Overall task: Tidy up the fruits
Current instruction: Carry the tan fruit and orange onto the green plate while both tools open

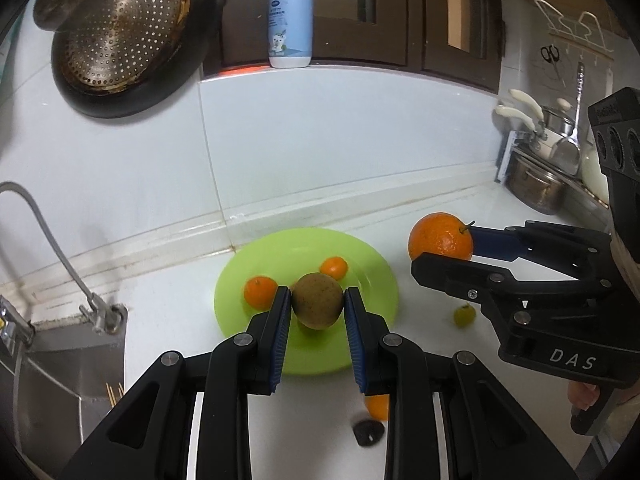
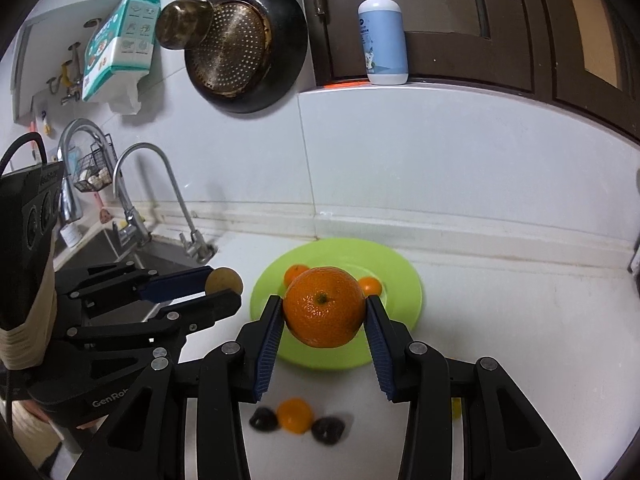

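Note:
My left gripper (image 1: 317, 302) is shut on a brown kiwi (image 1: 317, 300) and holds it above the near side of a green plate (image 1: 372, 268). Two small oranges (image 1: 260, 291) lie on the plate. My right gripper (image 2: 325, 308) is shut on a large orange (image 2: 325, 306) above the plate's (image 2: 404, 280) near edge. In the left wrist view the right gripper (image 1: 444, 254) with the orange (image 1: 440, 242) is right of the plate. In the right wrist view the left gripper (image 2: 224, 288) with the kiwi (image 2: 224, 280) is left of the plate.
A small green fruit (image 1: 464, 315) lies on the white counter right of the plate. A small orange (image 2: 295, 415) and two dark fruits (image 2: 328, 430) lie near me. The sink (image 1: 60, 360) and tap (image 2: 168, 200) are left. A soap bottle (image 1: 291, 20), hanging pans (image 1: 128, 32) and pots (image 1: 536, 188) stand behind.

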A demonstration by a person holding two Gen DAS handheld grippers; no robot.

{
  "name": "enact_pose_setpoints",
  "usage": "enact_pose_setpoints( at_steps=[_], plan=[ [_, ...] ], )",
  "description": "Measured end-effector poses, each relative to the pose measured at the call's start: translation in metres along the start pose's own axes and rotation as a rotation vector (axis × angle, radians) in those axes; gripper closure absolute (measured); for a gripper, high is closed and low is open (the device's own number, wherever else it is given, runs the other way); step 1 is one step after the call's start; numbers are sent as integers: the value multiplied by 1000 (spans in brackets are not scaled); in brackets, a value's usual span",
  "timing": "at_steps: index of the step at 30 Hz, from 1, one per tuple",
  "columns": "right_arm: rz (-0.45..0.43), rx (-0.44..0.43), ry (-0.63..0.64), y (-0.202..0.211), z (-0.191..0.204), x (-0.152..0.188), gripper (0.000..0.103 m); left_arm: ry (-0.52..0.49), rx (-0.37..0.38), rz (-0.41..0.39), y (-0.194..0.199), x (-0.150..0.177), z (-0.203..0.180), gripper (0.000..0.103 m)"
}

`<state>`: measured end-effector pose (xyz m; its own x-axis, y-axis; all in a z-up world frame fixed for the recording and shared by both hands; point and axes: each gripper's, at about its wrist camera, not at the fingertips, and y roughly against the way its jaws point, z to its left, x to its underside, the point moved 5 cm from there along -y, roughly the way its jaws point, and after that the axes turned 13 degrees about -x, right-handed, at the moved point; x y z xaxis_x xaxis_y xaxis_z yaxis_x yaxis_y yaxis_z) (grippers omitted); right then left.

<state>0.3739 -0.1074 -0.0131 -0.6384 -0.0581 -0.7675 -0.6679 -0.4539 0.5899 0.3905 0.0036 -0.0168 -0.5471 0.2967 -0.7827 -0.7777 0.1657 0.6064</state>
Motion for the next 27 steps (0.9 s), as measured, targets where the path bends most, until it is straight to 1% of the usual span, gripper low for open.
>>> enact_pose_setpoints(
  at_steps=[4, 8, 15, 20, 21, 26, 27],
  plan=[
    [18, -6, -16, -17, -13, -12, 61, -3, -8, 10, -17, -12, 3, 76],
    [45, -8, -30, -36, -26, -21, 61, 8, -2, 41, -40, -20, 7, 76],
    [104, -8, -51, -71, -49, -33, 61, 7, -2, 84, -77, -28, 11, 76],
    [160, -14, -77, -100, -64, -35, 61, 11, 5, 124, -103, -29, 14, 76],
    [132, 4, -69, -105, -67, -37, 61, 11, 3, 133, -109, -29, 14, 76],
    [188, 12, -98, -131, -84, -33, 61, 10, -1, 187, -136, -23, 17, 76],
    [200, 0, -98, -135, -86, -33, 61, 12, 2, 196, -140, -22, 18, 76]
  ],
)
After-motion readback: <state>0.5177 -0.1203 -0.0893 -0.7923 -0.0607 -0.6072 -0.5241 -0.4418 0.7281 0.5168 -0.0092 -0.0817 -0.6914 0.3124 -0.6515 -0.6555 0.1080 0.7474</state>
